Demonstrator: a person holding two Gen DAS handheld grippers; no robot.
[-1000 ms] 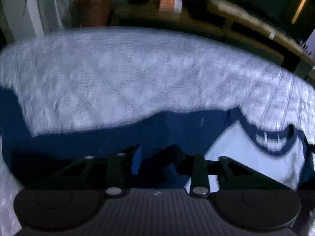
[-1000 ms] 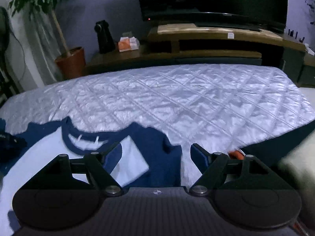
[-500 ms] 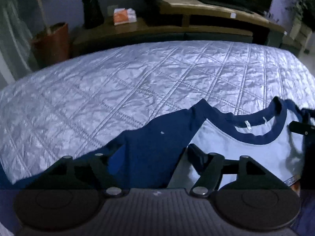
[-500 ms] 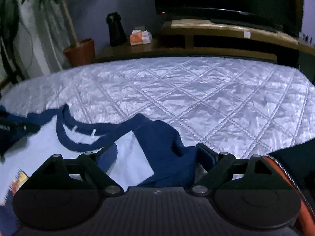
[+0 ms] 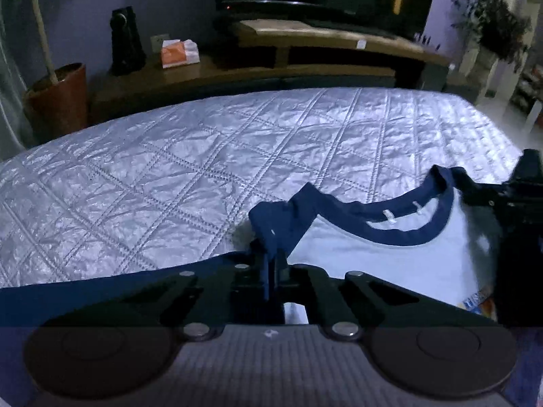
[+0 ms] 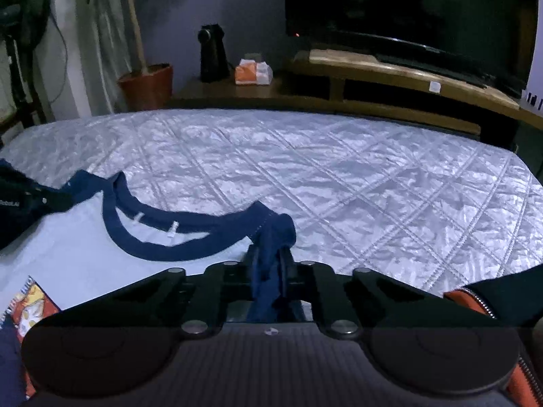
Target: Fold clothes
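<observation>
A white T-shirt (image 5: 373,261) with navy sleeves and a navy collar (image 5: 407,234) lies on the quilted bed near me. My left gripper (image 5: 271,257) is shut on the navy shoulder fabric left of the collar. In the right wrist view, the same shirt (image 6: 85,247) shows its collar (image 6: 163,247) and a printed picture (image 6: 30,302). My right gripper (image 6: 269,254) has its jaws closing, and the pads pinch the bunched navy shoulder fabric to the right of the collar. Each gripper shows dark at the other view's edge.
The silver quilted bedspread (image 5: 203,169) stretches away beyond the shirt. Behind the bed stand a wooden TV bench (image 6: 407,74) with a dark screen, a tissue box (image 6: 253,73), a black device (image 6: 212,54) and a potted plant (image 6: 146,84). A dark sleeve with orange trim (image 6: 475,302) is at the lower right.
Both grippers went from open around the navy shoulders to clamped on them. The fabric at each shoulder is now bunched up and the collar hangs slack between them.
</observation>
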